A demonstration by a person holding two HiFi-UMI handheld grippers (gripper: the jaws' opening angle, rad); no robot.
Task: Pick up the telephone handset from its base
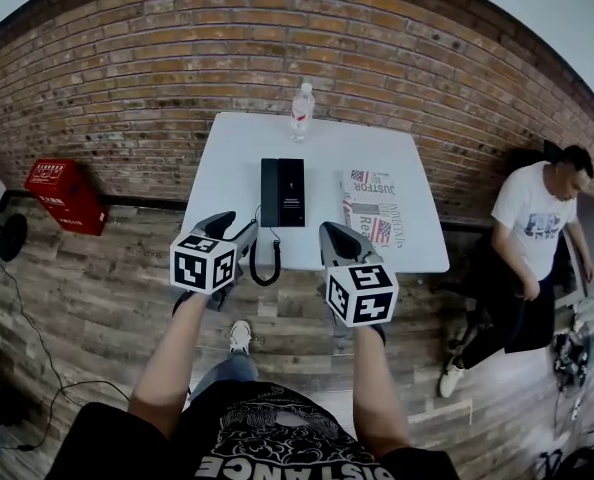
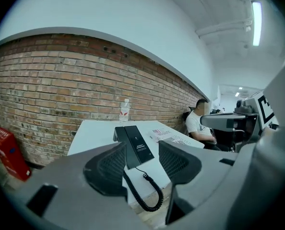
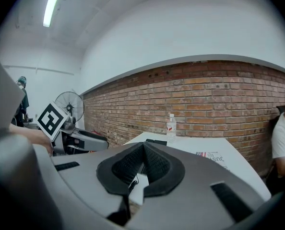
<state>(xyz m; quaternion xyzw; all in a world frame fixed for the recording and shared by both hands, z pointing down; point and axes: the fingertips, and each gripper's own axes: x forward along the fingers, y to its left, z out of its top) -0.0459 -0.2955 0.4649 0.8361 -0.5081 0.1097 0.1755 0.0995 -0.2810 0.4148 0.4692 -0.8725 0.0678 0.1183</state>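
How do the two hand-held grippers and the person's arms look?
The left hand-held gripper and right hand-held gripper are grey, with black ribbed pads. Each carries a white cube with black square markers. The forearms are bare; the shirt is black with white print.

You'll find the black telephone handset [image 1: 269, 192] lying flat in its cradle, along the left side of the black base [image 1: 292, 194]. Both sit mid-way across the white table [image 1: 227, 148], and the coiled cord [image 1: 268, 264] loops over its near edge.
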